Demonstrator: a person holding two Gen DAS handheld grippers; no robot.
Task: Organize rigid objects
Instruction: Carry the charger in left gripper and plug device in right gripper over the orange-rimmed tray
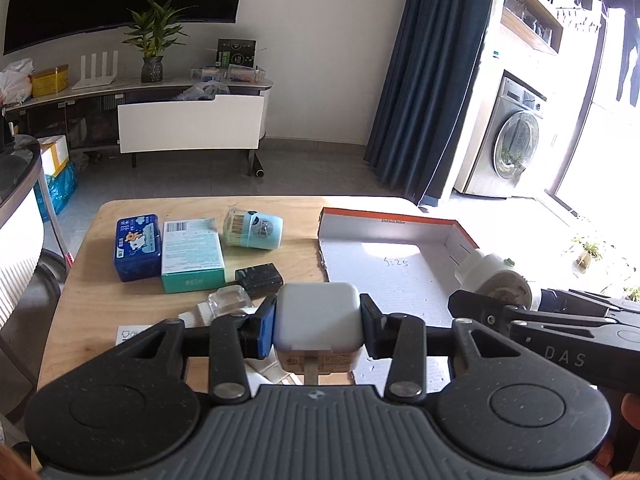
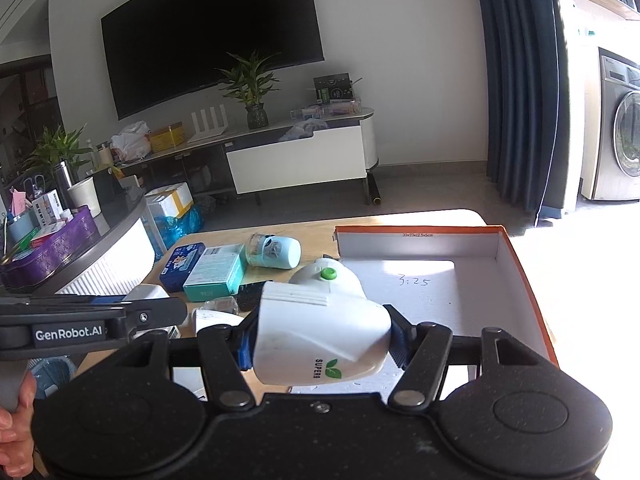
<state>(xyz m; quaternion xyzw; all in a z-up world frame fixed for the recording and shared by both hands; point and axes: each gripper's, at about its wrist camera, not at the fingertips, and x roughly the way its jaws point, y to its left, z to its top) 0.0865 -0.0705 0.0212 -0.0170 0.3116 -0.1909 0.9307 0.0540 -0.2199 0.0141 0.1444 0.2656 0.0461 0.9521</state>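
Cardboard box lid (image 1: 400, 264), white inside with an orange rim, lies on the right half of the wooden table (image 1: 92, 308) and holds nothing yet. The left gripper (image 1: 318, 320) is clamped on a white rounded cube (image 1: 318, 316) at the lid's near-left edge, so the lid lies ahead and to its right. The right gripper (image 2: 320, 340) clasps a white handheld appliance (image 2: 324, 328), green button up, its long axis pointing away toward the lid's floor; this hand looks nearer to the drop. Left of the lid wait a blue tin (image 1: 138, 248), a teal carton (image 1: 192, 254) and a toothpick jar (image 1: 252, 228) on its side.
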